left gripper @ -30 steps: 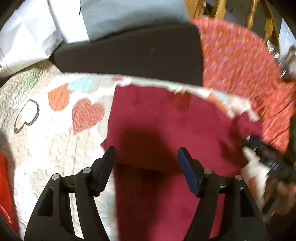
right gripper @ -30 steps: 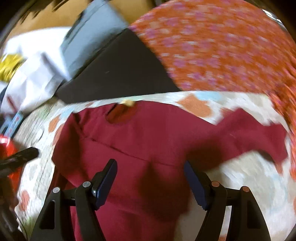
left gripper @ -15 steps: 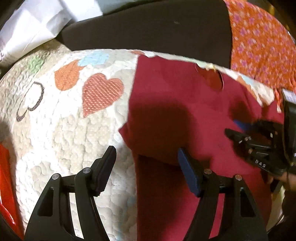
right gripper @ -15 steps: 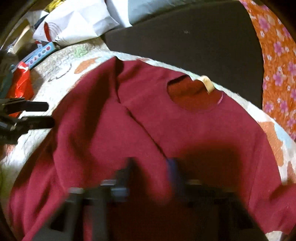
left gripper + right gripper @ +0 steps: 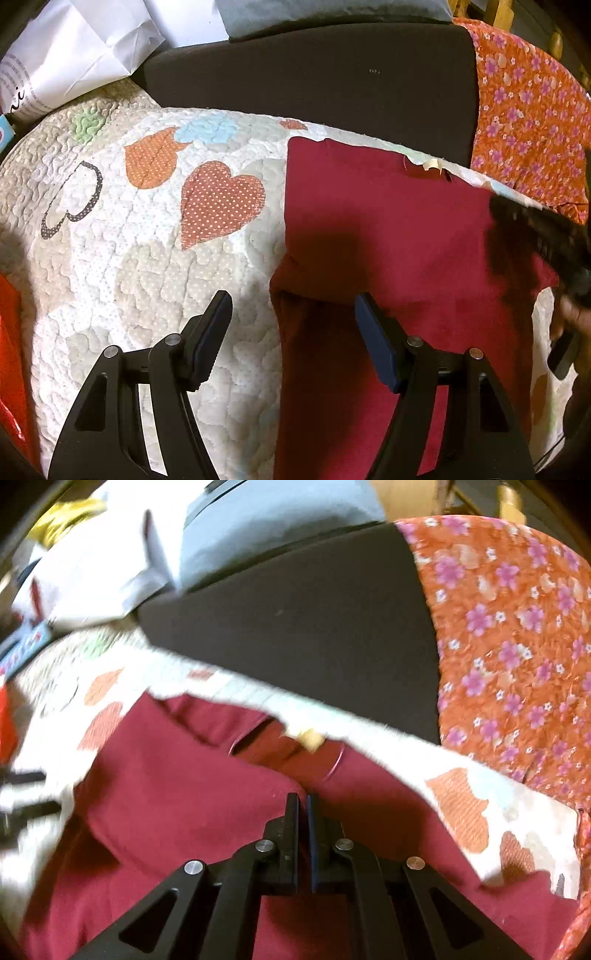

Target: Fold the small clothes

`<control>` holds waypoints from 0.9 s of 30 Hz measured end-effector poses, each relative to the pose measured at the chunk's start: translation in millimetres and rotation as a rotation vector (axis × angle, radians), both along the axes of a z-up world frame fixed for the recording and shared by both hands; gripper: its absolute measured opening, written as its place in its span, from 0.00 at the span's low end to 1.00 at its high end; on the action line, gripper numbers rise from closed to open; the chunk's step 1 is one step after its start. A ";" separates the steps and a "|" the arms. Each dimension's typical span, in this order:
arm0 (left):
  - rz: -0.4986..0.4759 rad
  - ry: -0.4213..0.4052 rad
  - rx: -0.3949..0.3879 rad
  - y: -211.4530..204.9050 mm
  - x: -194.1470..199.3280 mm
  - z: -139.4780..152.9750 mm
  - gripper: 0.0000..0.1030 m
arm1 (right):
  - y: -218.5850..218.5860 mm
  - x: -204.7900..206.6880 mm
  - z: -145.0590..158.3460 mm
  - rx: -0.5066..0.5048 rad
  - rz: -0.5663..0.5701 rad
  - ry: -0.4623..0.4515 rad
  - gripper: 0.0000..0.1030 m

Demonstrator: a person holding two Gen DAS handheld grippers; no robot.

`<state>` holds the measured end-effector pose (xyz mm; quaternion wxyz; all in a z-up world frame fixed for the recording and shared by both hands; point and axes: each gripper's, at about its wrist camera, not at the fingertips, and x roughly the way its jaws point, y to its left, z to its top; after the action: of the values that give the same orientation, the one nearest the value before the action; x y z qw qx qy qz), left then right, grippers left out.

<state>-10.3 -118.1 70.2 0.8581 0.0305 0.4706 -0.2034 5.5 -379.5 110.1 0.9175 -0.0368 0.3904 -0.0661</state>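
A dark red cotton shirt (image 5: 388,236) lies flat on a white quilted bedspread with heart patches (image 5: 140,280), its long axis running away from the jaws and its neckline at the far end. The left gripper (image 5: 293,343) hovers low over the shirt's left edge, jaws wide and holding nothing. The right gripper (image 5: 302,812) angles down, jaws pinched narrow on a fold of shirt just short of the neckline.

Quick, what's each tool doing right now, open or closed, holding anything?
Left tool: open, holding nothing, over the edge of the red shirt.
Right tool: closed; whether it pinches the red shirt cannot be told.
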 end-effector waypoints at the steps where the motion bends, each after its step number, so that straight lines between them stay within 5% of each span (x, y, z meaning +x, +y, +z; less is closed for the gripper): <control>1: 0.000 -0.002 0.002 -2.4 1.1 -1.0 0.67 | -2.9 9.8 -8.0 0.020 -0.003 0.024 0.04; 4: -0.002 -0.010 0.005 -8.7 3.6 -2.9 0.67 | -10.1 23.6 -23.9 0.069 -0.042 0.109 0.04; 8: -0.012 -0.029 0.013 -12.8 4.2 -3.6 0.67 | -37.1 -16.3 12.5 0.120 -0.054 0.012 0.12; 11: -0.014 -0.025 0.020 -16.1 6.2 -7.3 0.67 | -72.4 -59.6 34.3 0.043 -0.174 -0.023 0.46; 12: -0.016 -0.024 0.017 -17.7 7.2 -8.4 0.67 | -87.6 -73.4 35.9 0.044 -0.232 -0.024 0.50; 18: -0.013 -0.030 0.012 -26.8 11.3 -15.6 0.67 | -126.7 -93.2 5.1 0.230 -0.332 0.027 0.50; 20: -0.015 -0.024 0.036 -29.9 13.2 -21.8 0.67 | -121.8 -82.7 -10.5 0.218 -0.320 0.053 0.50; 22: -0.021 -0.006 0.059 -32.4 16.4 -28.6 0.67 | -117.2 -68.7 -37.5 0.141 -0.339 0.172 0.49; 27: -0.003 0.040 0.035 -29.1 23.4 -32.2 0.67 | -111.2 -90.3 -13.8 0.145 -0.372 0.080 0.48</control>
<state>13.1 -147.2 38.0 0.8475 0.0421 0.4910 -0.1970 -84.8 -490.8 96.3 0.8735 0.0996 0.4302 -0.2049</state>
